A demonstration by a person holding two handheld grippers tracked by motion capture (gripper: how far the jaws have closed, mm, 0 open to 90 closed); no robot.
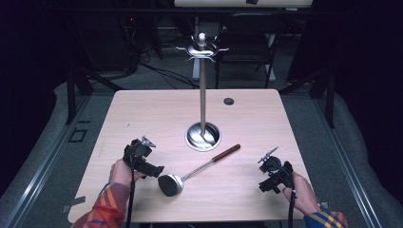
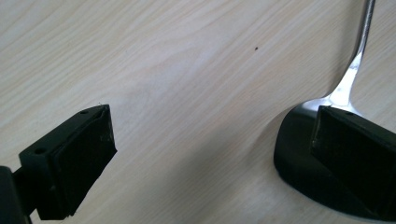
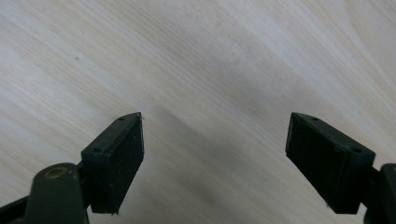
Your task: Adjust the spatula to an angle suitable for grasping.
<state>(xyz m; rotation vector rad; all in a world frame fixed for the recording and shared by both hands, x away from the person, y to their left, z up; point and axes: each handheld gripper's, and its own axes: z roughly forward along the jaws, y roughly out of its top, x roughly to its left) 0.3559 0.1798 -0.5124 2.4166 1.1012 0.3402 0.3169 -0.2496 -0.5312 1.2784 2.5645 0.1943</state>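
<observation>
ladle [image 1: 190, 175] lies mid-table, near front edge | left gripper [image 1: 153, 169] jaws wide apart, beside ladle bowl | right gripper [image 1: 264, 186] jaws wide apart over bare table [image 1: 142, 114], near right edge

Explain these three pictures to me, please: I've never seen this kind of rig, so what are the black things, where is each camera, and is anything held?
No robot here: a person holds a hand-operated gripper in each hand. The high view looks down on a wooden table. There you see the left gripper and the right gripper. The other two pictures come from cameras riding on the grippers, looking past their black fingers. On the table lie a ladle with a brown handle and a metal stand with hooks on top. Both grippers are open; nothing is held. The left one sits beside the ladle's bowl.
</observation>
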